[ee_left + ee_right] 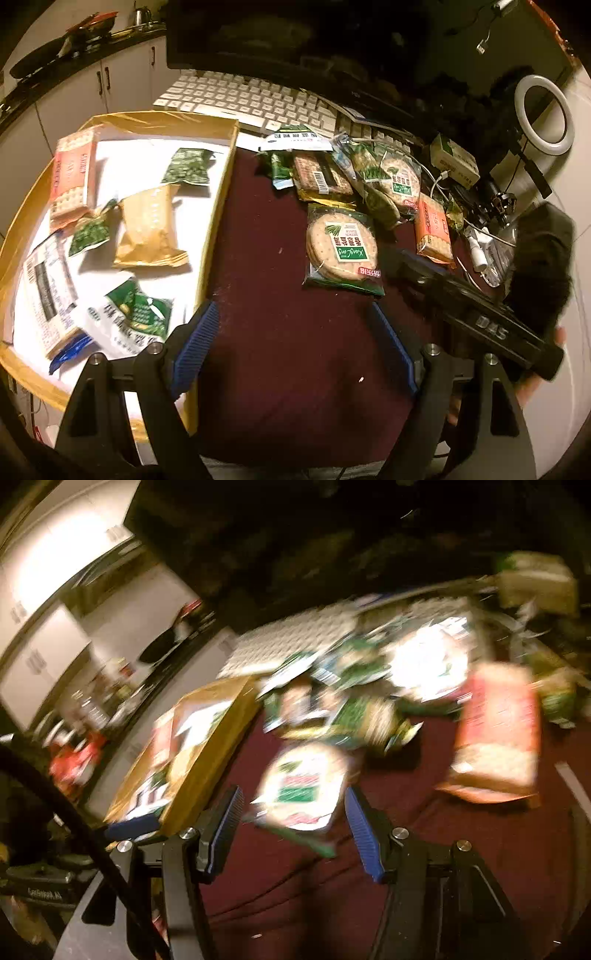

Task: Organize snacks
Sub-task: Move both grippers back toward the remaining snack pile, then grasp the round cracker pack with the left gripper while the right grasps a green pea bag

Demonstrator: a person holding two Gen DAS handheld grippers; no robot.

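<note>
Round cracker pack [341, 251], label "XiangLong", lies flat on the maroon cloth [288, 350] ahead and right of the left gripper [291, 332], whose jaws are wide apart, empty. Right gripper [293, 812] (view blurred) also spread wide, holding nothing, the pack just beyond its tips. Cardboard tray [218, 206] sits left of both.

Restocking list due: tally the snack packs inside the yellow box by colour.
Orange cracker pack: 1
Small green packets: 2
Golden packet: 1
Green-and-white packet: 1
White barcoded pack: 1
Total: 6
</note>
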